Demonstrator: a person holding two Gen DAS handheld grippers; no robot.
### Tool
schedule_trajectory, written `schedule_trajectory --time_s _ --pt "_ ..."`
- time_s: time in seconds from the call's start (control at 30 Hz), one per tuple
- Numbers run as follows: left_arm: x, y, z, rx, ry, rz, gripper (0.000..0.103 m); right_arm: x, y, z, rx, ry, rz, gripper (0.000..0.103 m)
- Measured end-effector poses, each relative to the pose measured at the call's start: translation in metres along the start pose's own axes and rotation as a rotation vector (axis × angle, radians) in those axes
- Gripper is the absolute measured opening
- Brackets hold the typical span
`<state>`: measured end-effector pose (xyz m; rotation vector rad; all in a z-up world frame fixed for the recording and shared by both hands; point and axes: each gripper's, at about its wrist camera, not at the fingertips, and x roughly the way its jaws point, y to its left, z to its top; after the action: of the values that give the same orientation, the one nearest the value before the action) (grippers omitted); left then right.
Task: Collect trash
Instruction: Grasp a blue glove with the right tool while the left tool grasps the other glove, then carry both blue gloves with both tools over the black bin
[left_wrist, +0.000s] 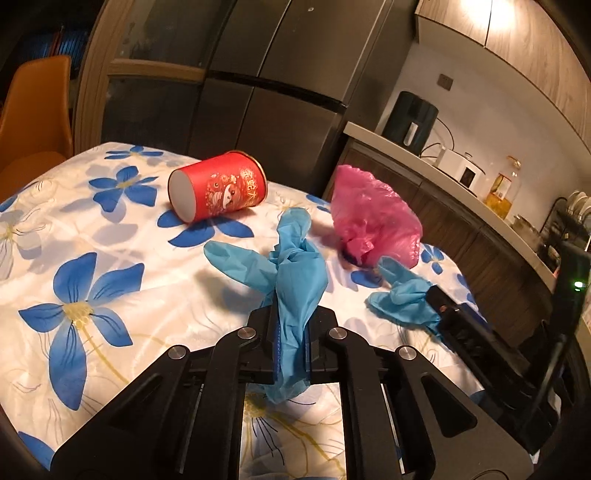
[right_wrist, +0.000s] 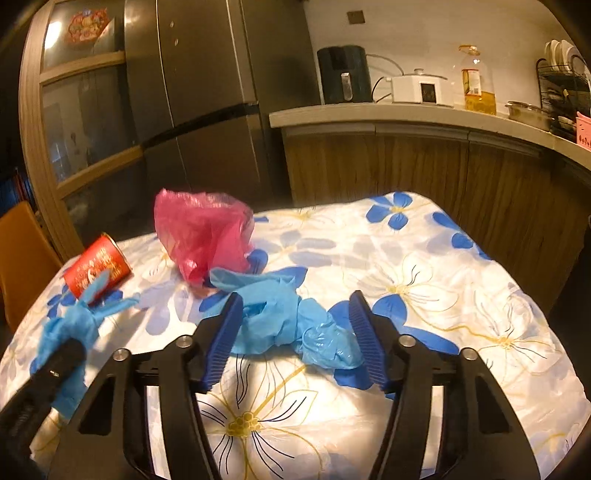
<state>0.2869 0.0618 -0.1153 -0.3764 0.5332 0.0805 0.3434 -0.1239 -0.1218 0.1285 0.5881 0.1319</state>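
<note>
Pinching one blue glove (left_wrist: 291, 295) in my left gripper (left_wrist: 291, 332), I hold my right gripper (right_wrist: 295, 332) spread around a second glove (right_wrist: 288, 325) on the floral table (right_wrist: 461, 295). Closing carelessly could snag the cloth. The pink bag (right_wrist: 203, 232) and red can (right_wrist: 98, 266) sit beyond; open room lies rightward.

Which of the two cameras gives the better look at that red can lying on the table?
The left wrist view. There the red can lies on its side with its pale end and printed side fully visible. In the right wrist view it sits small at the left edge, partly hidden behind the blue glove clamped in the left gripper.
</note>
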Motion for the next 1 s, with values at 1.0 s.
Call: schedule_trajectory --time_s 1.0 --pt "-0.091 -0.028 -0.011 0.084 -0.038 0.045 0.003 -0.166 -0.046 -0.04 0.056 -0.165 0.083 0.006"
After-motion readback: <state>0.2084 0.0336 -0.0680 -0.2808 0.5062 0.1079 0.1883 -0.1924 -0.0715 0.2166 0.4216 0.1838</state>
